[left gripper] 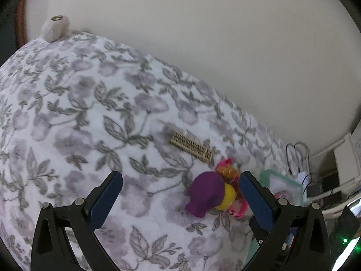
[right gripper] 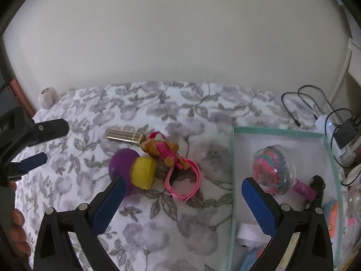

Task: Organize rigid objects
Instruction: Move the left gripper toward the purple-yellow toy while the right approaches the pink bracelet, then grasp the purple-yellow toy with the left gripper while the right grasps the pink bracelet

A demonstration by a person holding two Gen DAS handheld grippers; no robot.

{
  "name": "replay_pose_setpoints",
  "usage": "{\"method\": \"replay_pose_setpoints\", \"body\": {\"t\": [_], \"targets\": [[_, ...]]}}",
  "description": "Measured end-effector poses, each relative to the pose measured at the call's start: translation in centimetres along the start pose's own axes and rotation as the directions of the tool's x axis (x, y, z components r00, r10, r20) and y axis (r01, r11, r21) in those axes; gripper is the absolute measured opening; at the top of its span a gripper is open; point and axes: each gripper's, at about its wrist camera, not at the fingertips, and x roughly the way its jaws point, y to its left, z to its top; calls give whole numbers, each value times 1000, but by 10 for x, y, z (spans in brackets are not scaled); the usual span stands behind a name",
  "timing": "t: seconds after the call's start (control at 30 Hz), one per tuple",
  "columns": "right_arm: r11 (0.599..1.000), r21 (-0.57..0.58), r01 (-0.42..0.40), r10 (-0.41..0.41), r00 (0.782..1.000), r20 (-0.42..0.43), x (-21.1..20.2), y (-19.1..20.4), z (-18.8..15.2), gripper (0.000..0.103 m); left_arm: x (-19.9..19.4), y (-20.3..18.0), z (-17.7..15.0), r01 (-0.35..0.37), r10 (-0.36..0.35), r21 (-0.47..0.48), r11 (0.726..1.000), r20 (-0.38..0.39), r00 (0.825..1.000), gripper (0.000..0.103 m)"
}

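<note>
On the floral bedspread point(right gripper: 158, 230) lies a small heap. It holds a purple and yellow capsule toy point(right gripper: 133, 169) point(left gripper: 207, 194), a brown and pink toy figure point(right gripper: 160, 149) point(left gripper: 227, 171) and a pink wristband point(right gripper: 182, 180). A gold perforated bar point(right gripper: 125, 136) point(left gripper: 191, 146) lies just behind them. My right gripper point(right gripper: 183, 203) hovers open in front of the wristband, holding nothing. My left gripper point(left gripper: 180, 194) point(right gripper: 42, 144) is open to the left of the heap, its right finger beside the capsule toy. A clear box with a teal rim point(right gripper: 279, 133) point(left gripper: 282, 180) holds a round hairbrush point(right gripper: 275, 171).
A pale wall runs behind the bed. A whitish round object point(right gripper: 47, 99) point(left gripper: 55, 28) sits at the far left corner. Cables and a charger point(right gripper: 343, 133) lie past the box on the right. A hand point(right gripper: 15, 225) shows at the left edge.
</note>
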Motion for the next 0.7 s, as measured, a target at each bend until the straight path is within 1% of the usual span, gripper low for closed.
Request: {"method": "replay_pose_setpoints", "body": {"t": [0.07, 0.17, 0.3, 0.47, 0.6, 0.7], "targets": [[1000, 0, -2, 2, 1000, -9, 6, -4, -4, 103, 10, -6, -4, -1, 1, 25, 1000, -14, 1000, 103], [1000, -12, 15, -15, 1000, -21, 11, -9, -8, 103, 24, -14, -12, 14, -12, 51, 999, -44, 999, 103], [1000, 8, 2, -2, 999, -32, 12, -19, -10, 103, 39, -27, -20, 39, -33, 86, 996, -76, 997, 103], [1000, 3, 4, -4, 999, -39, 11, -25, -11, 103, 56, -42, -30, 33, -18, 146, 989, -100, 995, 103], [1000, 23, -19, 20, 998, -54, 14, -30, -13, 103, 67, -48, -36, 19, 2, 173, 985, -119, 993, 103], [1000, 24, -16, 18, 998, -59, 15, -30, -14, 103, 73, -51, -38, 5, 20, 194, 981, -125, 992, 103]]}}
